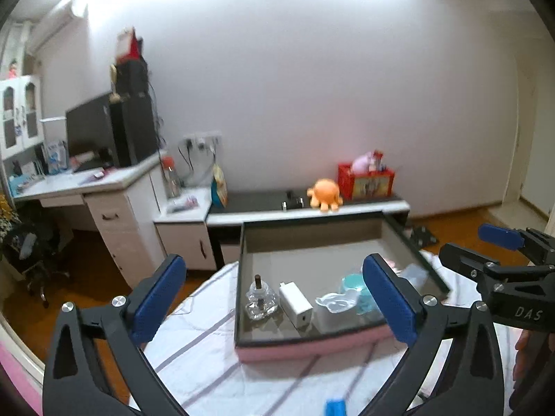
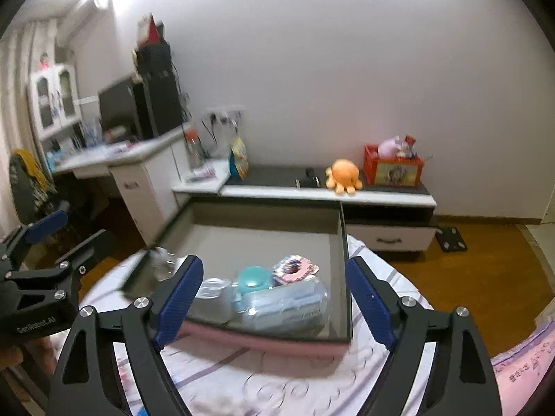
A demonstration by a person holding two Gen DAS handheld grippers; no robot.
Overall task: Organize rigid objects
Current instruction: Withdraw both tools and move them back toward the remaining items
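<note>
A shallow grey tray (image 1: 409, 239) with a pink front edge sits on a bed (image 1: 208, 346) covered in a white sheet with grey stripes. Both tongs hover in front of that near edge, each spread wide and holding nothing: the left tongs (image 1: 274, 298) face the tray's near-left part, the right tongs (image 2: 274, 303) its near-right part. In the left wrist view, along the tray's front edge from left to right stand a small clear glass bottle (image 1: 261, 299) with a dark stopper, a white charger block (image 1: 295, 304) just beside it, then a white box with a crumpled clear wrapper (image 1: 337, 303) on top, and a teal round container (image 1: 357, 287) partly hidden behind the tongs' right finger. The right wrist view shows the same teal round container (image 2: 254, 277) near the tray's front, a clear plastic packet of blue items (image 2: 288, 303) lying in the near-right corner, and a pink patterned card (image 2: 295, 267) just behind it. The far half of the tray is bare grey. Beyond the bed, an orange plush octopus (image 1: 325, 193) and a red box (image 1: 366, 179) sit on a low cabinet (image 1: 312, 212) against the wall.
</note>
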